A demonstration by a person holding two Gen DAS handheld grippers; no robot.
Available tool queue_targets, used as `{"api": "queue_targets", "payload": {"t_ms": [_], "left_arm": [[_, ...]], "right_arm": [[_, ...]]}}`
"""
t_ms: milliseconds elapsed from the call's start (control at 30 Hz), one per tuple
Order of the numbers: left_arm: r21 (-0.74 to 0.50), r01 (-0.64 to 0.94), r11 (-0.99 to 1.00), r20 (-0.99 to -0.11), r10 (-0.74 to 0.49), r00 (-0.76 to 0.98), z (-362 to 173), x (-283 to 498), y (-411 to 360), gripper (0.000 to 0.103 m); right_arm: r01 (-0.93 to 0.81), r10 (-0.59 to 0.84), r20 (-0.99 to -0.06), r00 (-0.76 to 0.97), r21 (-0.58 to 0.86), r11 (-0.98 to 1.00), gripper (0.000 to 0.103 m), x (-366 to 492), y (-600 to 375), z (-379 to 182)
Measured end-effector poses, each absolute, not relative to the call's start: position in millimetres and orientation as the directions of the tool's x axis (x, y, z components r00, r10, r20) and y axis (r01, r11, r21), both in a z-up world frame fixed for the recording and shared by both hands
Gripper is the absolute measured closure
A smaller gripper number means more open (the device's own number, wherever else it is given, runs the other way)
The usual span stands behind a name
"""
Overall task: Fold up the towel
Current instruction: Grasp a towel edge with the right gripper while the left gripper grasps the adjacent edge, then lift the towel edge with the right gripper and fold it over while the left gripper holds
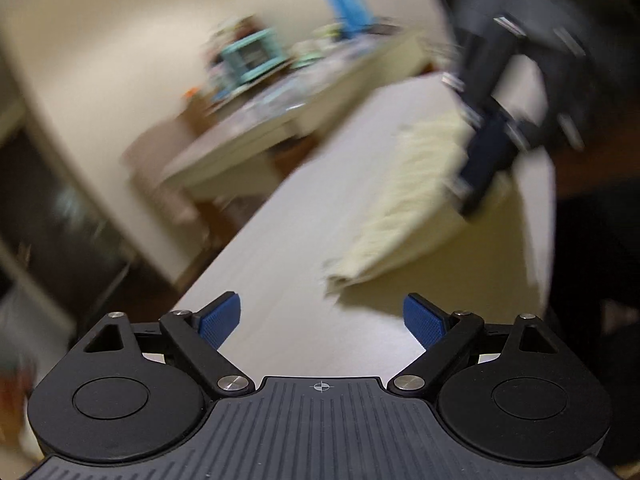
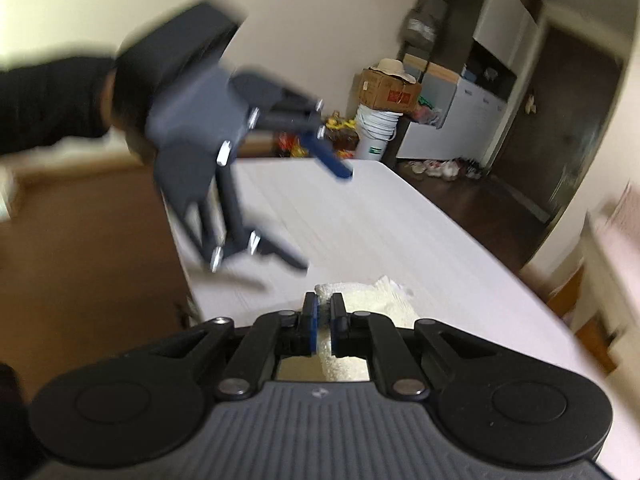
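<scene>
Pinching the pale towel (image 2: 362, 300) edge, your right gripper (image 2: 322, 322) is clamped on it; your left gripper (image 1: 322, 322) gapes empty beside the towel's near corner, its length running away along the white table (image 1: 288, 248).

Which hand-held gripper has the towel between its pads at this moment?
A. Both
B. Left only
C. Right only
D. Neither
C: the right hand-held gripper is closed on a fold of the pale towel, while the left hand-held gripper is spread wide over the bare table.
</scene>
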State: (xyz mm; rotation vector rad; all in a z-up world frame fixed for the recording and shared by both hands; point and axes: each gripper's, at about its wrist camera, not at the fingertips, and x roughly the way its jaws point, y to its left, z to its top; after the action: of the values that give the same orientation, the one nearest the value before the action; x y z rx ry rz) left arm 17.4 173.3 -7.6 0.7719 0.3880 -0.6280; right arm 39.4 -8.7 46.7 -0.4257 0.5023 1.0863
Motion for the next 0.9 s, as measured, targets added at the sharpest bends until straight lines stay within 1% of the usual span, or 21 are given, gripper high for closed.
{"api": "queue_targets", "payload": {"t_ms": [100,133,200,233,267,300,333,367,433,500,633,700,767,900], "left_arm": [[0.54,0.707,0.457,-0.565,-0.426,0.707,-12.5,20.5,153.9,0.023],[0.538,0.724,0.433,-0.574,-0.441,0.69,-12.8,21.5,149.5,0.029],[0.53,0.752,0.392,-0.59,-0.466,0.659,-12.9,23.3,141.7,0.034],[0.521,0.771,0.366,-0.606,-0.477,0.637,-13.4,24.4,138.2,0.042],[0.515,0.786,0.343,-0.625,-0.478,0.617,-14.1,25.4,135.2,0.054],[0.508,0.8,0.319,-0.644,-0.477,0.598,-14.8,26.4,132.4,0.062],[0.504,0.813,0.292,-0.662,-0.474,0.58,-14.4,25.4,129.9,0.08],[0.495,0.827,0.266,-0.683,-0.469,0.56,-13.7,23.9,127.5,0.089],[0.473,0.853,0.22,-0.721,-0.461,0.518,-9.8,18.2,121.8,0.092],[0.461,0.87,0.175,-0.749,-0.45,0.487,-1.6,10.5,115.0,0.092],[0.447,0.89,0.094,-0.784,-0.439,0.44,23.7,1.9,98.1,0.092],[0.449,0.89,0.08,-0.786,-0.438,0.436,36.6,11.2,86.1,0.092],[0.451,0.889,0.078,-0.785,-0.44,0.437,46.8,20.7,76.0,0.092],[0.433,0.893,0.125,-0.79,-0.425,0.443,61.3,67.0,43.5,0.092]], "right_arm": [[-0.923,0.763,-0.569,0.306,0.021,0.385,0.096,49.7,-27.0,59.6],[-0.923,0.769,-0.566,0.297,0.037,0.384,0.096,51.7,-33.1,63.4],[-0.927,0.781,-0.566,0.264,0.076,0.368,0.096,55.5,-42.7,67.1],[-0.928,0.784,-0.565,0.256,0.085,0.364,0.096,56.6,-46.0,67.3],[-0.928,0.788,-0.564,0.249,0.093,0.36,0.096,57.6,-49.5,67.4],[-0.929,0.79,-0.564,0.239,0.103,0.355,0.096,57.7,-55.9,67.4],[-0.929,0.791,-0.564,0.238,0.106,0.355,0.096,57.8,-59.0,66.8],[-0.929,0.791,-0.565,0.234,0.11,0.353,0.096,56.2,-61.8,65.6],[-0.931,0.794,-0.566,0.223,0.119,0.346,0.096,51.9,-70.5,62.8],[-0.933,0.806,-0.555,0.203,0.139,0.331,0.097,46.4,-78.1,60.3],[-0.917,0.849,-0.49,0.198,0.214,0.337,0.097,41.1,-107.2,58.7],[-0.897,0.864,-0.454,0.218,0.254,0.361,0.097,44.1,-122.4,58.3],[-0.85,0.878,-0.389,0.28,0.325,0.415,0.097,56.8,-152.2,57.8],[-0.756,0.864,-0.322,0.388,0.425,0.498,0.097,88.9,-189.0,47.1]]}}
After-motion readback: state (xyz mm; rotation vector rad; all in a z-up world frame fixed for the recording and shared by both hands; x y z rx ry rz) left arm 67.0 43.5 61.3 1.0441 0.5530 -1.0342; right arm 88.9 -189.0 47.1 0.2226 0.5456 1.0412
